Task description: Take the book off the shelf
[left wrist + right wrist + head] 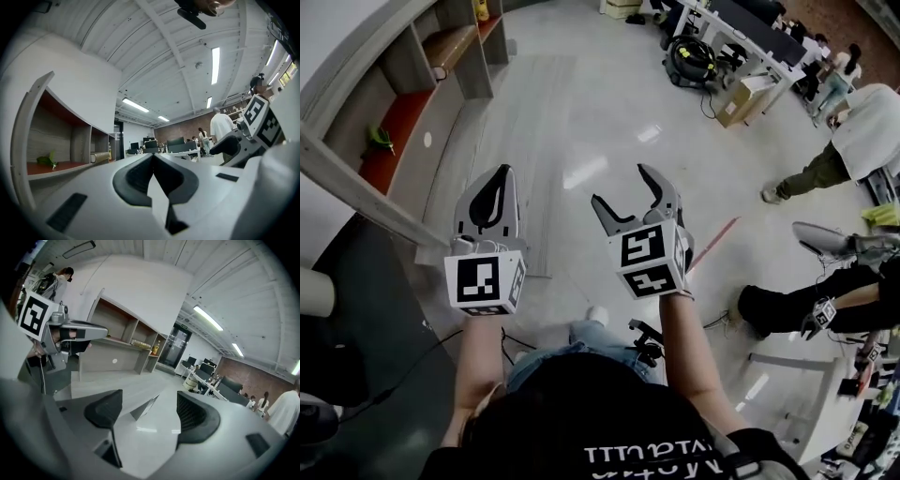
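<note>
The book (450, 45) lies flat in an upper compartment of the grey shelf (356, 187) with red-brown boards, at the head view's top left. In the left gripper view the book (100, 157) shows far off, its rounded spine facing me. My left gripper (498, 176) hangs above the floor, well short of the shelf, its jaws shut with nothing between them. Beside it, my right gripper (623, 187) is open and empty. The right gripper view has the shelf (117, 344) and the book (139, 342) in the distance, left of my right gripper (150, 411).
A small green thing (379, 141) lies in a nearer compartment, and a yellow bottle (483, 9) stands in the farthest one. A person in a white top (862, 117) stands at right; another sits lower right (825, 305). Desks, a cardboard box (741, 98) and black gear (689, 58) are beyond.
</note>
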`<state>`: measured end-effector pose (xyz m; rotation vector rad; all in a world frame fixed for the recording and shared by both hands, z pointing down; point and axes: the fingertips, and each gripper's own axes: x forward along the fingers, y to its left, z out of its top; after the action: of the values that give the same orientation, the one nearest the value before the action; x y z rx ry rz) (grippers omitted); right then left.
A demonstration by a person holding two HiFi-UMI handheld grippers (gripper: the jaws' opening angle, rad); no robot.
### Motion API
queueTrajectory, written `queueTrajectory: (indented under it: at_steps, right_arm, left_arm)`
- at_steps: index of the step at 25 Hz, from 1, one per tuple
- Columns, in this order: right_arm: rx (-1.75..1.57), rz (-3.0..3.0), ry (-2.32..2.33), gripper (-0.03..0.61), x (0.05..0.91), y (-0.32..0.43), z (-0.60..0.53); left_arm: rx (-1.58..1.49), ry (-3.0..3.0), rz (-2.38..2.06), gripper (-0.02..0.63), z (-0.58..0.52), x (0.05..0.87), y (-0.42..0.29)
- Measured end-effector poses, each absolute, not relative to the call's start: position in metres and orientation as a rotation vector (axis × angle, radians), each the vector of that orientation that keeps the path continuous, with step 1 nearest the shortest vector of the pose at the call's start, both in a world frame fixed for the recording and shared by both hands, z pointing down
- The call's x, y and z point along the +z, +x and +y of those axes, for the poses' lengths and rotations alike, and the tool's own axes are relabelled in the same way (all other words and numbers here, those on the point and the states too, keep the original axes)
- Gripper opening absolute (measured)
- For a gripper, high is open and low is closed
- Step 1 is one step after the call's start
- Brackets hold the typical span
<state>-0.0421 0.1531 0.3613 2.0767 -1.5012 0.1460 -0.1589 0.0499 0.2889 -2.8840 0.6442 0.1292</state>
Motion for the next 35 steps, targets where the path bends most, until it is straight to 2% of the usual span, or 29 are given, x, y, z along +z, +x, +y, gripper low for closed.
queueTrajectory:
  at_steps: [11, 25, 35]
  right_arm:
    - [0.152, -1.580, 1.996, 0.371, 0.377, 0.071, 0.161]
    - [0.125, -1.622, 1.926, 0.371, 0.375, 0.127, 0.115]
    - [0.089, -1.698, 1.811, 0.371, 0.390, 0.197, -0.003]
  left_arm:
    - [0.094, -2.872, 0.729, 0.012, 0.066, 0.302, -0.045]
    - [0.124, -2.874, 0.778, 0.012, 0.027, 0.292, 0.023]
    - [0.120, -2.865, 0.944, 0.012, -0.088, 0.319, 0.086]
